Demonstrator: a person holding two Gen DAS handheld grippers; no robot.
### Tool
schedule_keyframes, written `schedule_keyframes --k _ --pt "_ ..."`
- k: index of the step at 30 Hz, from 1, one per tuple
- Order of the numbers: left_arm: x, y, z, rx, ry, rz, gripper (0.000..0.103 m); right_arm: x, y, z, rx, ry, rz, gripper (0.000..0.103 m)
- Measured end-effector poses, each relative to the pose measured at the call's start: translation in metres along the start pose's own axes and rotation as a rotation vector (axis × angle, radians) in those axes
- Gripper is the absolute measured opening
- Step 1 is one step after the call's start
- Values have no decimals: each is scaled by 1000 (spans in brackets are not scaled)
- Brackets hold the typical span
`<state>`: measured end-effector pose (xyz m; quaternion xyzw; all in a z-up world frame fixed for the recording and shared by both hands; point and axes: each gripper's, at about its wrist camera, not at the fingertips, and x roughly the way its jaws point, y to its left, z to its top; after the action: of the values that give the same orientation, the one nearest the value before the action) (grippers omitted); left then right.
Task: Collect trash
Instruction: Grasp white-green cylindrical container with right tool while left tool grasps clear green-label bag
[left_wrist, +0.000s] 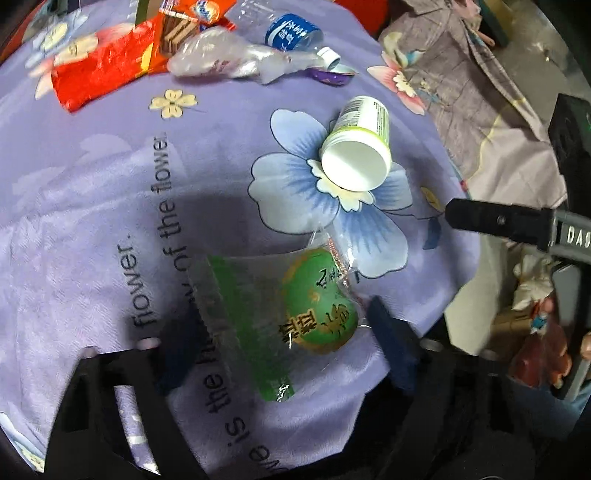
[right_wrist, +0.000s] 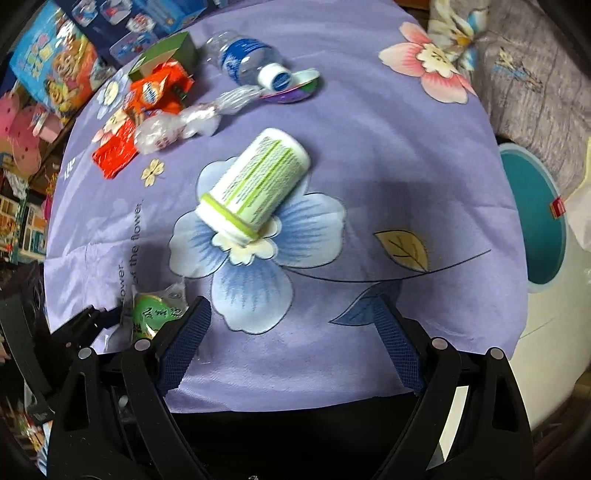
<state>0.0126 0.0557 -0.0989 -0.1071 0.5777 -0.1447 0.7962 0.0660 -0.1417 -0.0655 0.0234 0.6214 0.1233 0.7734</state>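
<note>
A green and clear snack wrapper lies on the purple flowered cloth, between the open fingers of my left gripper; the fingers stand on either side of it, apart from it. It also shows at the lower left of the right wrist view. A white cup with green print lies on its side on the blue flower, also in the right wrist view. My right gripper is open and empty, low over the cloth in front of the cup; one of its fingers shows in the left wrist view.
At the far edge lie a plastic bottle, a clear crumpled wrapper, red and orange packets, a green box and a purple lid. A teal-lined white bin stands off the table's right side.
</note>
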Motion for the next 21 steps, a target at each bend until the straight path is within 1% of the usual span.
schedule_keyframes --k 1,3,5,7,10,14,17,21 --pt "0 -1 1 6 1 1 54 0 -2 1 9 -3 3 85" --pt "-1 -3 2 13 -14 -3 43 -1 -7 2 25 -12 8 85" --pt "-4 -4 5 25 -39 15 39 -2 -7 3 26 -26 17 85" --pt "-7 0 9 21 -62 28 37 -1 -5 5 16 -29 20 85" --pt "-12 13 20 -14 -90 27 36 0 1 10 -7 -30 10 85" --pt "-23 28 33 -44 -139 38 35 -3 11 23 -33 -46 5 85" --pt "-35 39 43 -65 -184 47 35 -1 15 33 -20 -46 23 85" --pt "-50 50 52 -67 -236 60 35 9 22 45 -4 -31 22 85"
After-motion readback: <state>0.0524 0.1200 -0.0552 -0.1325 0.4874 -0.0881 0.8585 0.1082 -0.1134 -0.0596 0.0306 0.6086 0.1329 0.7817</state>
